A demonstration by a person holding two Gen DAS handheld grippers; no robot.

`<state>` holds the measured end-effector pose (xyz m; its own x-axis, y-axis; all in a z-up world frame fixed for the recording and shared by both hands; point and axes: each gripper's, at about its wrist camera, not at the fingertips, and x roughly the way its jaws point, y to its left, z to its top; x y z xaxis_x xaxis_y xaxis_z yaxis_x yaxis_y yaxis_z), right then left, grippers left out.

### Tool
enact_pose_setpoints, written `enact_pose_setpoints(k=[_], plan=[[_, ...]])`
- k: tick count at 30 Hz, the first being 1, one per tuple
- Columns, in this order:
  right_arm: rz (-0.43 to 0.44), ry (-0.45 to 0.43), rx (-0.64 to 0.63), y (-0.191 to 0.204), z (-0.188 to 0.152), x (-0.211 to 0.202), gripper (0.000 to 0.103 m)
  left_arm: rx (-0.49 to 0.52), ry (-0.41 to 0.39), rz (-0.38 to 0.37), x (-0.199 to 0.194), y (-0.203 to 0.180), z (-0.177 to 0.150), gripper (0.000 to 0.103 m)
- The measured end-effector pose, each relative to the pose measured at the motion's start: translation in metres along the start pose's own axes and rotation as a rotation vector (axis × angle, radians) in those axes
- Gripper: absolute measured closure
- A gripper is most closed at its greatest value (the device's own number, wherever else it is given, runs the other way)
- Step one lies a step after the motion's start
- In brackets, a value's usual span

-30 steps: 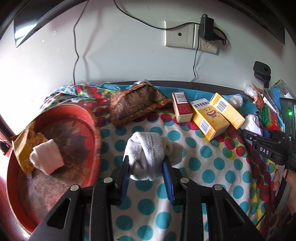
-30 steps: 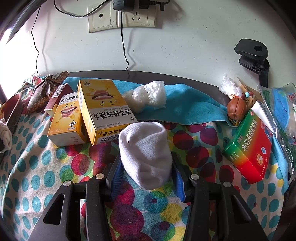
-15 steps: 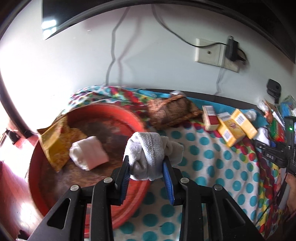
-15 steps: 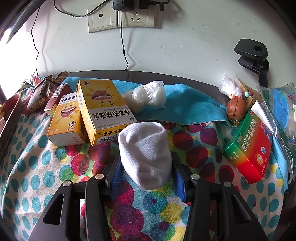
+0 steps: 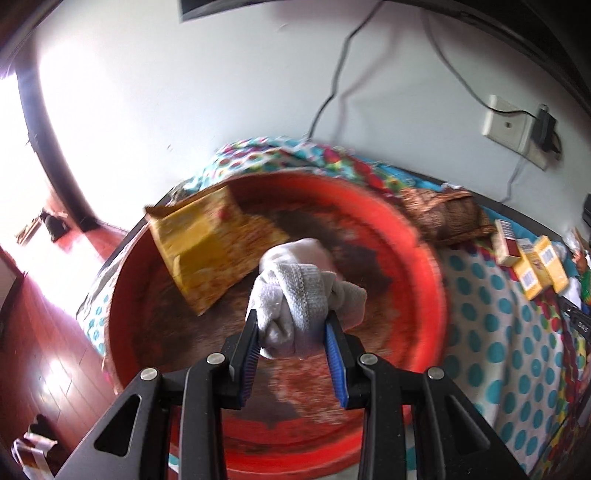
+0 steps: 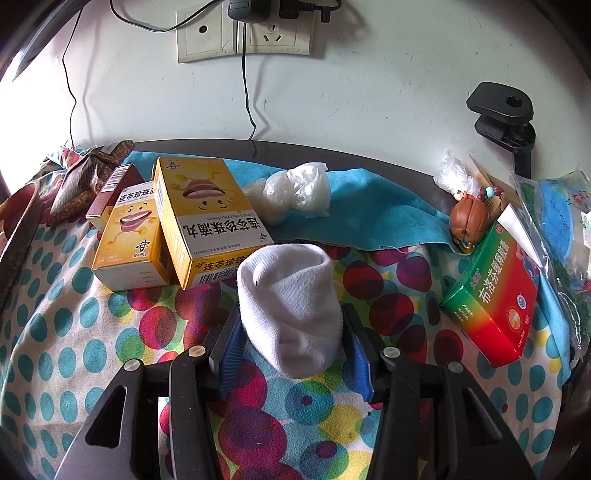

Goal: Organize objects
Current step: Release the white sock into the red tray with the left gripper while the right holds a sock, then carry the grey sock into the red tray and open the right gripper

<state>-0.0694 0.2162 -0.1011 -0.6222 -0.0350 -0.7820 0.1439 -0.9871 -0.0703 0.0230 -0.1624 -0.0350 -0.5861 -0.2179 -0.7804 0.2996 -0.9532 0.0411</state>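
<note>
My left gripper [image 5: 291, 328] is shut on a rolled grey-white sock [image 5: 295, 295] and holds it above the red round basin [image 5: 424, 280]. A yellow packet [image 5: 207, 251] lies in the basin; a second white roll [image 5: 306, 245] is mostly hidden behind the held sock. My right gripper [image 6: 293, 332] is shut on a rolled white sock [image 6: 291, 302] that rests on the dotted cloth [image 6: 66, 332], in front of the yellow boxes [image 6: 207, 218].
A brown woven pouch [image 5: 447, 218] lies behind the basin. A dark red box [image 6: 110, 192], a plastic bag ball [image 6: 295, 192], a walnut-shaped toy [image 6: 469, 221], a green-red box [image 6: 495, 299] and plastic packets [image 6: 561, 221] lie on the table. Wall sockets with cables [image 6: 243, 33] are behind.
My left gripper has carried its sock leftward from the dotted cloth to above the red basin. The right gripper and its sock have not moved.
</note>
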Motion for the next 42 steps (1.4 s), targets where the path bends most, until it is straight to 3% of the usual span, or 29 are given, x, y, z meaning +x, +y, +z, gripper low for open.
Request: enact_pose_setpoints(k=[6, 15, 24, 29, 34, 39, 42], plan=[[-0.012, -0.002, -0.007, 0.002, 0.000, -0.002, 0.056, -0.058, 0.036, 0.014, 0.016, 0.037, -0.003, 0.070], [-0.021, -0.001, -0.009, 0.006, 0.000, -0.004, 0.055, -0.102, 0.075, 0.022, 0.035, 0.060, -0.010, 0.070], [-0.039, -0.004, -0.022, 0.007, 0.002, -0.004, 0.053, -0.149, 0.052, 0.039, 0.038, 0.077, -0.011, 0.065], [-0.042, -0.004, -0.024, 0.010, 0.002, -0.005, 0.053, -0.123, 0.044, 0.046, 0.036, 0.076, -0.013, 0.058], [-0.042, -0.004, -0.022, 0.012, 0.002, -0.005, 0.053, -0.070, -0.022, 0.068, 0.021, 0.067, -0.011, 0.054], [-0.017, 0.001, -0.001, 0.004, 0.005, -0.003, 0.053, -0.015, -0.052, 0.003, 0.011, 0.052, -0.012, 0.052], [-0.018, 0.002, 0.000, 0.002, 0.005, -0.002, 0.054, 0.070, -0.062, -0.053, 0.007, 0.038, -0.019, 0.052]])
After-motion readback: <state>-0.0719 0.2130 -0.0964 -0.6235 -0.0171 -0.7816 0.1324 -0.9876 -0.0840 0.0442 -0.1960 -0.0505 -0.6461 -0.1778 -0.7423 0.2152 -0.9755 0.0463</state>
